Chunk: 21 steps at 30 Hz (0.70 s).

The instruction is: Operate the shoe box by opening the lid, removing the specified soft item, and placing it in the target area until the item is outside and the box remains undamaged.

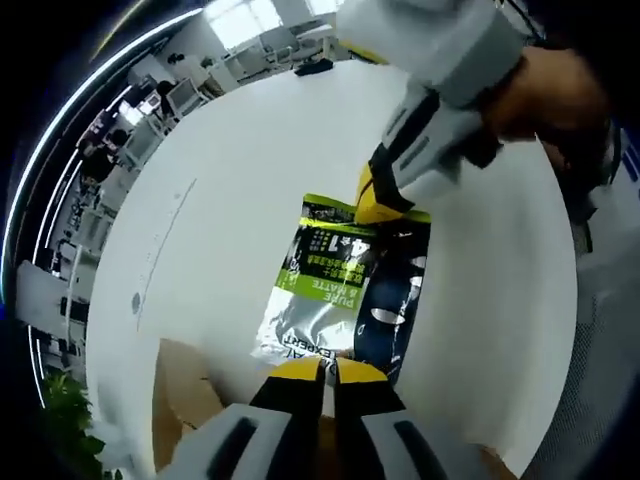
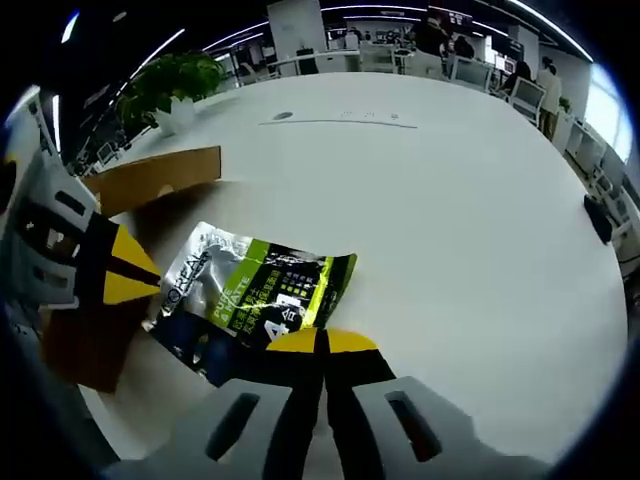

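**Two grippers on one pouch, placing step**

Both pinch the soft pouch point(image 2: 255, 295): right gripper point(image 2: 322, 342) clamps one end, left gripper point(image 1: 325, 368) the other. It lies on the white table point(image 2: 450, 220), outside the cardboard box point(image 2: 150, 180). Next I'd guess release.

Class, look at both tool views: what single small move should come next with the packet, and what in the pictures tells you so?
Probably open the right tool and let go. Its yellow tips look closed on the edge of the green and silver packet, which already lies flat on the white table, outside the cardboard box. The left tool sits closed at the packet's other end, so releasing should leave it in place.
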Each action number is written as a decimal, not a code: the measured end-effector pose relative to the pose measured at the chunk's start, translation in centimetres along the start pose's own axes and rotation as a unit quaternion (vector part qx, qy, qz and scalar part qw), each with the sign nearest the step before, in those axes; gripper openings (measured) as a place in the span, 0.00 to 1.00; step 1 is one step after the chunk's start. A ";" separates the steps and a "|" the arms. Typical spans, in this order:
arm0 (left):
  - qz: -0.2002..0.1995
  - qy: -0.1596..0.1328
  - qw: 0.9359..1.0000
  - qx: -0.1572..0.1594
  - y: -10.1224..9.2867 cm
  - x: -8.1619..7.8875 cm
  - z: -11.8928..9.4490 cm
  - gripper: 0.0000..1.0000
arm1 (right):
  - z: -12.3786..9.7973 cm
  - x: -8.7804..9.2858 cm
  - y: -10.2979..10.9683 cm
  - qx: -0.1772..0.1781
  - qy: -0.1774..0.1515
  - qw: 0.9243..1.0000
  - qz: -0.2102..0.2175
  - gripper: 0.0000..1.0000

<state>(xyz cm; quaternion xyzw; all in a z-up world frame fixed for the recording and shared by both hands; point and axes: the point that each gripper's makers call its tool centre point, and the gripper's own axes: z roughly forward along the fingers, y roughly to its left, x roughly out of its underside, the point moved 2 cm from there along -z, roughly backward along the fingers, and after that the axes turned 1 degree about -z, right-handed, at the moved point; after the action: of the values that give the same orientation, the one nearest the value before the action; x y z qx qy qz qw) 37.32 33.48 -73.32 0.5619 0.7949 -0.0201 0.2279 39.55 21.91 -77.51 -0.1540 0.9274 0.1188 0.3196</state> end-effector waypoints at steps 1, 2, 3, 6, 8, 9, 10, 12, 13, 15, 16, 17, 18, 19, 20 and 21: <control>-0.007 -0.008 1.000 0.003 -0.2 -0.3 -0.2 0.04 | 0.0 0.0 -0.1 0.000 0.001 1.000 0.007 0.00; -0.012 -0.011 1.000 0.006 -0.3 -0.3 -0.3 0.05 | 0.0 0.0 0.0 -0.002 0.002 1.000 0.011 0.00; -0.016 -0.013 1.000 0.009 -0.3 -0.4 -0.4 0.05 | 0.0 0.0 0.0 -0.003 0.002 1.000 0.014 0.00; -0.037 -0.030 0.999 0.012 -0.4 -0.8 -1.0 0.06 | -0.1 0.0 -0.1 0.000 0.000 1.000 0.013 0.01; -0.044 -0.036 0.998 0.015 -0.4 -0.9 -1.4 0.07 | -0.1 0.0 -0.1 0.001 -0.001 1.000 0.006 0.03; -0.048 -0.042 0.998 0.016 -0.4 -1.0 -1.7 0.08 | -0.1 0.0 -0.2 0.001 -0.004 1.000 0.003 0.03; -0.055 -0.049 0.997 0.017 -0.4 -1.1 -2.1 0.08 | -0.1 0.0 -0.1 -0.001 -0.004 1.000 0.005 0.03; -0.069 -0.062 0.996 0.021 -0.3 -1.3 -2.7 0.08 | -0.2 -0.1 -0.1 0.000 -0.008 1.000 0.000 0.05; -0.074 -0.066 0.995 0.021 -0.3 -1.3 -2.9 0.08 | -0.4 -0.4 -0.3 0.006 -0.018 1.000 -0.005 0.06; -0.084 -0.077 0.993 0.024 -0.3 -1.5 -3.6 0.10 | -0.6 -0.6 -0.3 0.004 -0.018 1.000 0.005 0.07; -0.087 -0.080 0.993 0.026 -0.4 -1.5 -3.7 0.11 | -0.7 -0.7 -0.2 0.000 -0.021 1.000 0.008 0.09; -0.092 -0.085 0.992 0.030 -0.5 -1.5 -4.0 0.11 | -0.7 -0.8 -0.2 -0.001 -0.026 1.000 0.007 0.11; -0.095 -0.087 0.991 0.030 -0.5 -1.5 -4.2 0.11 | -0.8 -0.9 -0.1 -0.002 -0.027 1.000 0.005 0.12; -0.099 -0.091 0.990 0.030 -0.5 -1.5 -4.5 0.12 | -0.8 -0.9 0.0 -0.003 -0.027 1.000 0.005 0.13; -0.099 -0.094 0.990 0.031 -0.5 -1.4 -4.6 0.12 | -1.0 -1.0 0.1 -0.005 -0.030 1.000 0.003 0.14; -0.100 -0.096 0.990 0.030 -0.4 -1.4 -4.8 0.13 | -1.1 -1.0 0.2 -0.002 -0.034 0.999 -0.003 0.15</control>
<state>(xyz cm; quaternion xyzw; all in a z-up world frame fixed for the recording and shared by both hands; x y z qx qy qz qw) 35.66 33.46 -68.59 0.4820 0.8206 -0.1203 0.2826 39.64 21.96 -75.99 -0.1537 0.9153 0.1252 0.3506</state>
